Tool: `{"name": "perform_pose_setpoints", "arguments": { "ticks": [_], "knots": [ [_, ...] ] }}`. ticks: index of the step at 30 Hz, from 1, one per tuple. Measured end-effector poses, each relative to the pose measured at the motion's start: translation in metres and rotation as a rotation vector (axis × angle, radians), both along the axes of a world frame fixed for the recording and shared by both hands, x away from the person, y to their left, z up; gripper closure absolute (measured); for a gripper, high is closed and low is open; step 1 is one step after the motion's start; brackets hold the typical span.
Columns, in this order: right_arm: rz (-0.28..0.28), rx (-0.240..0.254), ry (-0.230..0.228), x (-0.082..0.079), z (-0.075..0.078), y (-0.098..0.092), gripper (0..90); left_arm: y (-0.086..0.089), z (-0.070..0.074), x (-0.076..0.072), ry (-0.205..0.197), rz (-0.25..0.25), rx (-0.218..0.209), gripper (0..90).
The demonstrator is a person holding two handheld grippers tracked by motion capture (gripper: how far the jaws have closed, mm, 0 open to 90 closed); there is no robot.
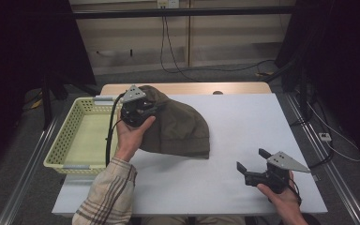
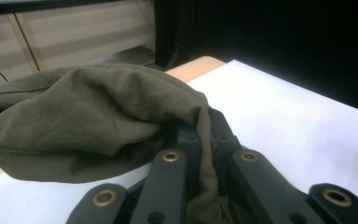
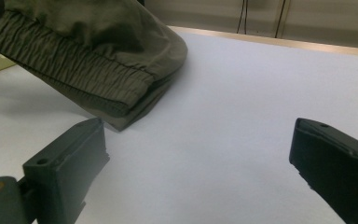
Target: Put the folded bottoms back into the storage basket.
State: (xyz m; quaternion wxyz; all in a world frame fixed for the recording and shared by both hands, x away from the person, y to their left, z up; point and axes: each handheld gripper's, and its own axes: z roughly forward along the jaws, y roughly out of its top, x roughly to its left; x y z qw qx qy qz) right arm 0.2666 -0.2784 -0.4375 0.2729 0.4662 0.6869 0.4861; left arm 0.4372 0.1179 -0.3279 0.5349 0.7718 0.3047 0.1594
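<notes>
White tabletop (image 1: 243,136) under dim light, with a pale wooden strip along the far edge. Dark curtains at both sides of the room, a pale wall panel behind, black cables hanging down it and trailing over grey floor. Yellow-green perforated basket (image 1: 75,140) standing at the table's left edge.

Olive-green garment (image 1: 180,129) lying in a rumpled heap on the table, just right of the basket, its far left corner raised off the surface. Ribbed, elasticated hem facing the near side in the right gripper view, resting on the white top.

Left forearm in a plaid sleeve (image 1: 110,194) reaching forward from the bottom edge, hand wrapped around the left gripper (image 1: 138,110) from below. Grey three-cornered plate on top, black cable looping down beside the basket. Jaws shut tight on a fold of the garment, seen in the left gripper view as cloth pinched between the two black jaws and draping away to the left.

Right hand low at the near right of the table, holding the right gripper (image 1: 253,161) level and pointed left toward the garment. Jaws spread wide, nothing between them, well apart from the cloth.
</notes>
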Motion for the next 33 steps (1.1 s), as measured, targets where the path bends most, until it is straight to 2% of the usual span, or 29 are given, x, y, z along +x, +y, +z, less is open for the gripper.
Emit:
{"name": "perform_pose_setpoints", "arguments": {
  "ticks": [9, 14, 15, 23, 33],
  "knots": [
    [0.0, -0.001, 0.0, 0.0, 0.0, 0.0, 3.9, 0.017, 0.02, -0.008, -0.057, 0.017, -0.029, 87.1],
    [0.001, 0.001, -0.001, 0.0, 0.0, 0.0, 3.9, 0.024, 0.025, -0.01, -0.069, 0.027, -0.046, 87.1],
    [0.002, 0.0, 0.0, 0.0, 0.0, 0.0, 3.9, 0.027, 0.028, -0.01, -0.085, 0.037, -0.044, 87.1],
    [0.001, -0.002, 0.001, 0.001, 0.0, 0.0, 3.9, 0.036, 0.04, -0.011, -0.104, 0.047, -0.058, 87.1],
    [0.002, -0.004, 0.001, 0.0, 0.0, 0.0, 3.9, 0.056, 0.055, -0.023, -0.138, 0.076, -0.08, 87.1]
  ]
}}
